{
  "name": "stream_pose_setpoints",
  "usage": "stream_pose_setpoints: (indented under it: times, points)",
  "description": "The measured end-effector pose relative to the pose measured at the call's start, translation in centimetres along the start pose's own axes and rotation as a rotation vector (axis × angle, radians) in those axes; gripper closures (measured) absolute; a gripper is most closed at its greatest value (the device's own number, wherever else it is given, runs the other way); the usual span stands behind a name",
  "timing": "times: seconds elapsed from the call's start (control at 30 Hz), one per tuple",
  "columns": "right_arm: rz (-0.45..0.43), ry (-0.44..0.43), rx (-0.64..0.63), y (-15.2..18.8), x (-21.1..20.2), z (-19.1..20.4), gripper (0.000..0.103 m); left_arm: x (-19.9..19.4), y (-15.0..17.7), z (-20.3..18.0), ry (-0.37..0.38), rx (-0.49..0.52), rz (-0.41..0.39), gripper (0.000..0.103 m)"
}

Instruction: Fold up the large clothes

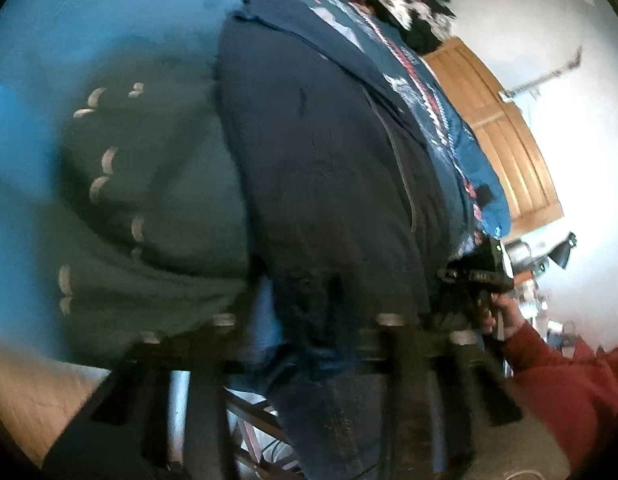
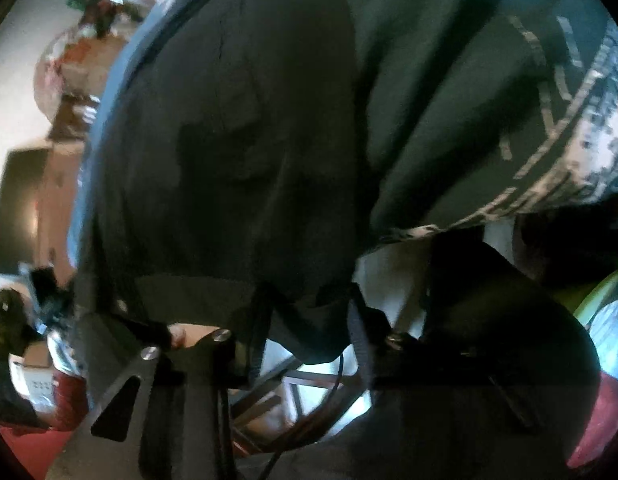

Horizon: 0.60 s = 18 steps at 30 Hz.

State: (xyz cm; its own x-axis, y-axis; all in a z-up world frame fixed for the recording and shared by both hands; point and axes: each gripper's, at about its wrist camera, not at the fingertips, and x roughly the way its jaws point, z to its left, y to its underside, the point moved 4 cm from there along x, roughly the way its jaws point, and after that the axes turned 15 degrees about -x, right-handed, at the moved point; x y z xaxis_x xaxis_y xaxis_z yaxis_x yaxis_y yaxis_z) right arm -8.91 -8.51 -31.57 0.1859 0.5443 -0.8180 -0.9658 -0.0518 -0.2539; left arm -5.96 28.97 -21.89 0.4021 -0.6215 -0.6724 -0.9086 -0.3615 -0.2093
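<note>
A navy garment (image 1: 329,152) hangs in a long fold across the blue surface (image 1: 109,20). Its lower edge runs down between the fingers of my left gripper (image 1: 309,300), which is shut on the cloth. Left of it lies a dark green garment (image 1: 161,208) with pale crescent marks. In the right wrist view the same navy garment (image 2: 229,140) fills the frame, and my right gripper (image 2: 305,320) is shut on its hem. The green garment (image 2: 449,100) with a pale print sits to its right. My right gripper (image 1: 477,276) also shows in the left wrist view, held by a hand in a red sleeve (image 1: 561,384).
A blue printed garment (image 1: 429,92) lies behind the navy one, with a pile of clothes (image 1: 409,4) beyond it. A wooden door (image 1: 497,132) and white wall stand at the right. A chair frame (image 2: 293,396) and wooden floor (image 1: 33,392) show below.
</note>
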Motion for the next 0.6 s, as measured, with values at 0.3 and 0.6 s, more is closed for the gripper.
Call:
stream_pose_setpoints:
  times: [0.3, 0.6]
  points:
    - [0.019, 0.006, 0.021, 0.1, 0.7, -0.1, 0.042, 0.0, -0.2, 0.5, 0.040, -0.041, 0.004, 0.066]
    - [-0.020, 0.103, -0.016, -1.0, -0.8, -1.2, 0.036, 0.2, -0.1, 0.1, 0.058, -0.057, 0.009, 0.058]
